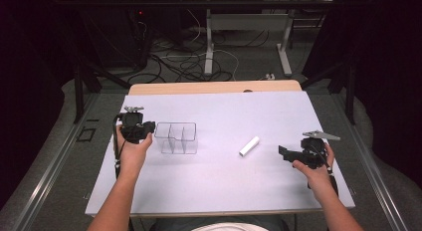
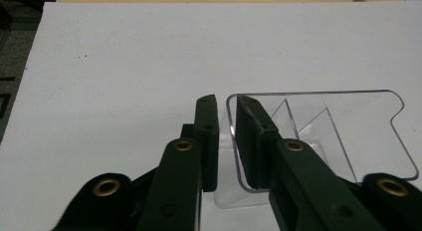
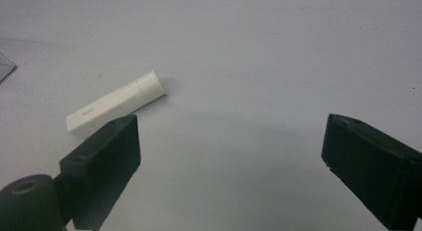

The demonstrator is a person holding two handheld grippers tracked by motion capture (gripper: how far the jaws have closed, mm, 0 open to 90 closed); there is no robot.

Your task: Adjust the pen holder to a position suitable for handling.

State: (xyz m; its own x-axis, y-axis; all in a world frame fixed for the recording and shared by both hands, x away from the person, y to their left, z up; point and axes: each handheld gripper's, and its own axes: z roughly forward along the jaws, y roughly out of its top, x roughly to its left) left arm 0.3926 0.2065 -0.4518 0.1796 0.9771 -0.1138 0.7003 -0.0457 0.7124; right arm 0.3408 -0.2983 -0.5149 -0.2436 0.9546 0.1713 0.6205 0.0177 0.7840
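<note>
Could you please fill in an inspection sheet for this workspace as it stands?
Surface: white sheet over a wooden table; a few tiny specks.
Job's things: clear box with dividers, upright at the left, nothing seen inside; white tube lying flat right of centre, apart from the box.
Clutter: nothing seen.
Grippers: left gripper has its jaws closed on the box's near wall, one jaw outside and one inside; right gripper has its jaws wide open and holds nothing, short of the tube.
Cables: loose tangle on the floor beyond the table.
Surroundings: another table's legs behind, dark curtains at the sides.
</note>
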